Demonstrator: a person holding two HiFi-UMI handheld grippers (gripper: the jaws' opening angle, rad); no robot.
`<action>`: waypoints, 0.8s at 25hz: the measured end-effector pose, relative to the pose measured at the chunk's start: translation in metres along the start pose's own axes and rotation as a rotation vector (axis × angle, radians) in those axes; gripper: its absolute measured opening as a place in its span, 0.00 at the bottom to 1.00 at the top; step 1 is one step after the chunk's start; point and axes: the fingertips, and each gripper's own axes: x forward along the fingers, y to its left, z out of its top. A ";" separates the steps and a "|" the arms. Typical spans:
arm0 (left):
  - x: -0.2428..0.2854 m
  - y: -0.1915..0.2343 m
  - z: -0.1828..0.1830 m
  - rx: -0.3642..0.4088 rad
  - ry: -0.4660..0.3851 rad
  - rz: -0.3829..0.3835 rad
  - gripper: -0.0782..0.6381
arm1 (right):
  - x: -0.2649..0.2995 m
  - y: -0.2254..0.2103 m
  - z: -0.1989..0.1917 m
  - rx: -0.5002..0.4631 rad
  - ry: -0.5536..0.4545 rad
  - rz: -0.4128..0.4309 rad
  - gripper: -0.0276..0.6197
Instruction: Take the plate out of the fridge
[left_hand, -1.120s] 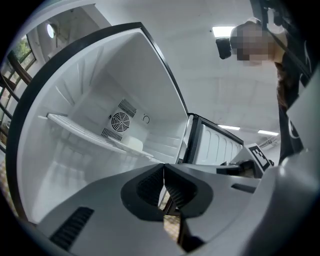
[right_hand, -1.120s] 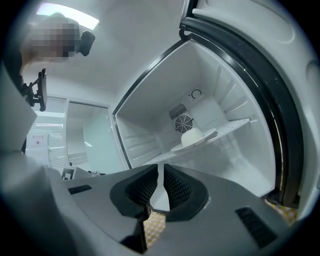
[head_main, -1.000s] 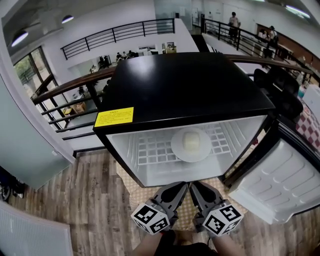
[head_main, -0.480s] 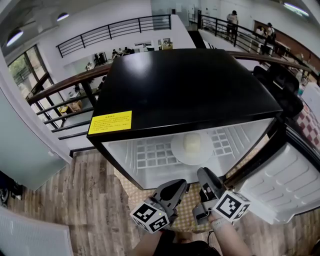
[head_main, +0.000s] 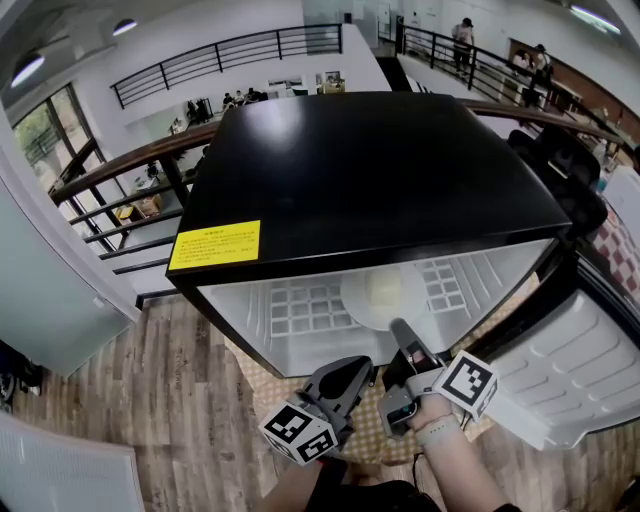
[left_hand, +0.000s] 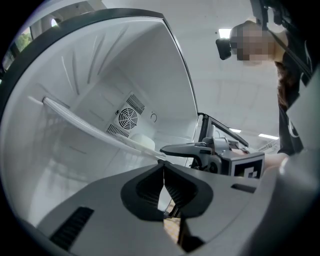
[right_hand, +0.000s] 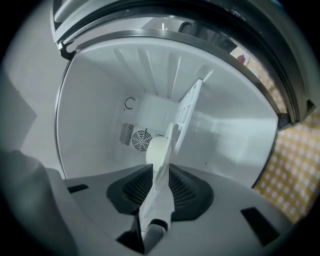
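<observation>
A white plate (head_main: 372, 296) with a pale bun (head_main: 385, 288) on it rests on the wire shelf (head_main: 300, 305) inside the open black fridge (head_main: 370, 180). My right gripper (head_main: 400, 326) reaches into the fridge front, turned on its side. In the right gripper view the plate (right_hand: 159, 195) shows edge-on between the two pads, with the right gripper (right_hand: 161, 172) shut on its near rim and the bun (right_hand: 158, 150) just beyond. My left gripper (head_main: 362, 368) hangs below the fridge opening, shut on nothing; the left gripper (left_hand: 164, 169) has its pads touching.
The fridge door (head_main: 580, 370) stands swung open at the right. A yellow checked mat (head_main: 370, 430) lies under the fridge on the wood floor. A railing (head_main: 130, 170) runs behind the fridge. A round fan grille (right_hand: 141, 139) sits on the fridge's back wall.
My right gripper has moved up and forward from beside the left one into the fridge opening and now holds the plate's rim. The left gripper stayed about where it was.
</observation>
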 end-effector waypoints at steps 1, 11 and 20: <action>0.000 0.000 0.000 0.001 0.000 0.001 0.12 | 0.001 0.000 -0.001 0.010 0.003 -0.002 0.20; -0.005 0.003 0.006 0.031 -0.021 0.025 0.12 | -0.004 0.005 -0.006 0.145 0.004 0.033 0.12; -0.008 0.003 0.008 0.026 -0.021 0.035 0.12 | -0.009 0.006 -0.007 0.184 0.011 0.040 0.13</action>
